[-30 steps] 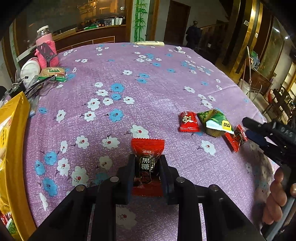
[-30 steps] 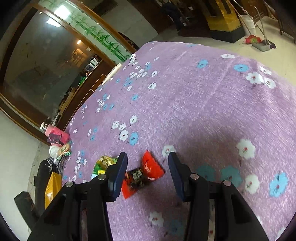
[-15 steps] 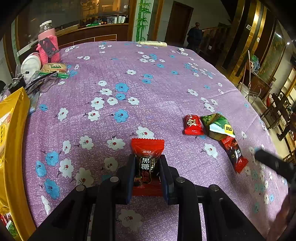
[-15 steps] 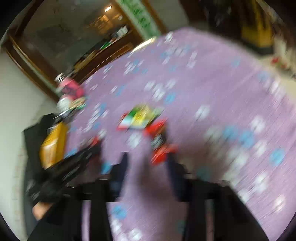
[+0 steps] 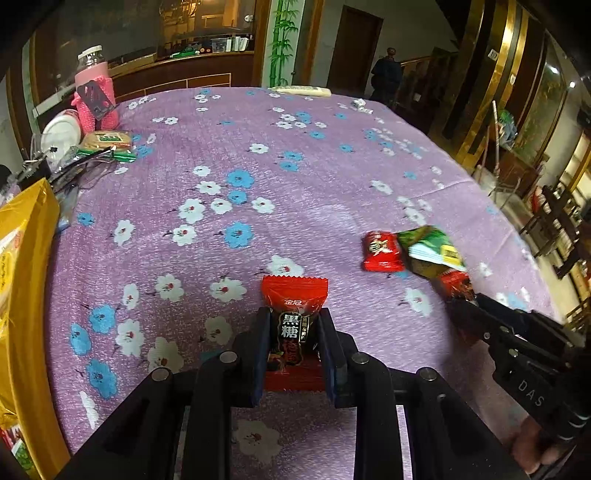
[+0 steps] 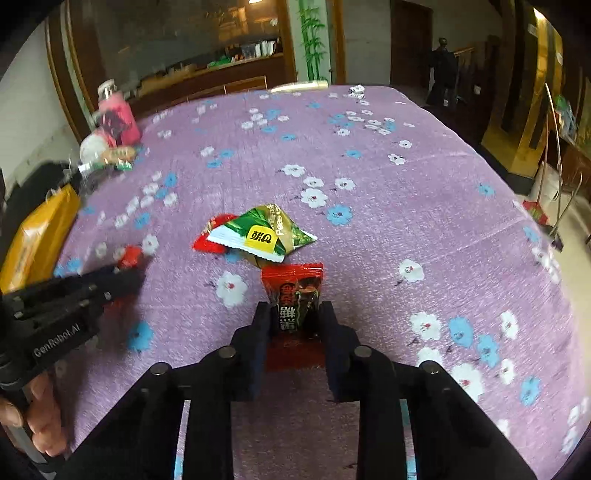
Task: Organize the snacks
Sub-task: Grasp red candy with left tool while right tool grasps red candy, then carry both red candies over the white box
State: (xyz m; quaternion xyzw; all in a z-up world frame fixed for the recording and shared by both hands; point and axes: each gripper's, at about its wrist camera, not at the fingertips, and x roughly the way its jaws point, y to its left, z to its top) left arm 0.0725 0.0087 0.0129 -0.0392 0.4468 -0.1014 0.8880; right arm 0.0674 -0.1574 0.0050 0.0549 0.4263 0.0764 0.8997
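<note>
Your right gripper [image 6: 293, 325] had just closed, pinching a red candy [image 6: 295, 295] at six o'clock of the green packet [image 6: 262, 234]. Your left gripper [image 5: 293, 339] pinched its own red sweet [image 5: 293, 317]; both were ready for sorting.

Both views are fisheye: straight lines bow outward and the corners vignette to black. Lighting is dim and warm indoors, with glare on the glass partition [image 5: 147, 33] far beyond the tongs. The bench [image 5: 332, 177] is evenly lit; soft shadow pools beneath the tongs. The left-wrist view is sharp; the right-wrist view smears toward its left and right edges.
</note>
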